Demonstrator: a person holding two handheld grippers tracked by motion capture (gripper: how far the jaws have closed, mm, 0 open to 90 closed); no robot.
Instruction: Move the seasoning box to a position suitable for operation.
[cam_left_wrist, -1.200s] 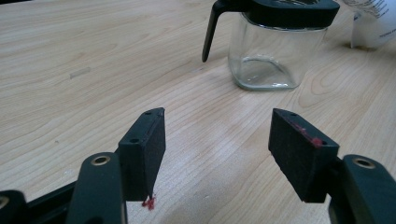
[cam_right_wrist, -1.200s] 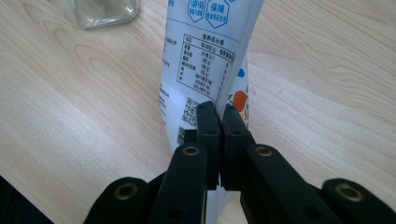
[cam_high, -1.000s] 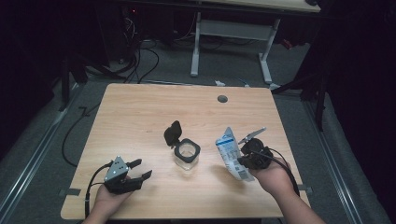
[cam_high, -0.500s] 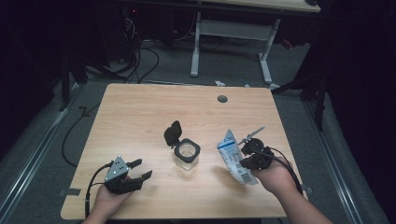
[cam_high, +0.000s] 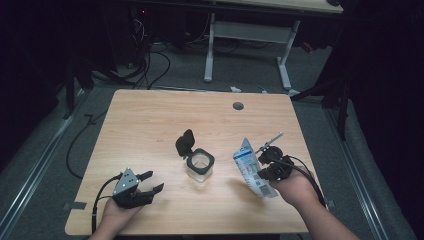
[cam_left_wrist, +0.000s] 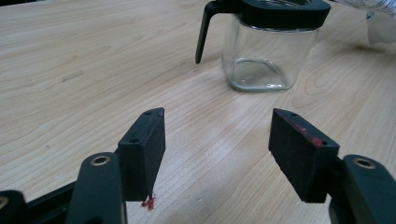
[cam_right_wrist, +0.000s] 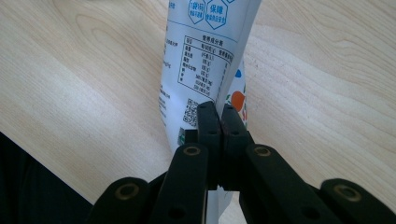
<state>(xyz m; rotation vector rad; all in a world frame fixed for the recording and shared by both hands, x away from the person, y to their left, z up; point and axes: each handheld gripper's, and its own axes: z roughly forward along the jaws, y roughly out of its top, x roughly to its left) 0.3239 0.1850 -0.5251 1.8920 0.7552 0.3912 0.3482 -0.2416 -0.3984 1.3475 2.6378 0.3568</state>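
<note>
A small clear glass jar (cam_high: 200, 166) with a black rim stands mid-table, its black flip lid (cam_high: 184, 142) swung open to the left. The left gripper view has the same jar (cam_left_wrist: 266, 51) ahead and right of my jaws. My left gripper (cam_high: 149, 182) rests near the front left edge, open and holding nothing; its pads (cam_left_wrist: 145, 149) stand wide apart. A white and blue printed pouch (cam_high: 251, 167) is held off the table right of the jar. My right gripper (cam_high: 264, 169) is shut on the pouch (cam_right_wrist: 205, 60), pinching its edge.
The wooden table (cam_high: 150, 125) has a round cable hole (cam_high: 238, 106) near its far edge. A white-legged desk (cam_high: 250, 35) and loose cables (cam_high: 150, 60) lie on the floor beyond. A cable (cam_high: 307, 175) trails from the right gripper.
The right gripper with the pouch has shifted slightly to the right and toward the front edge. The left gripper and jar have not moved.
</note>
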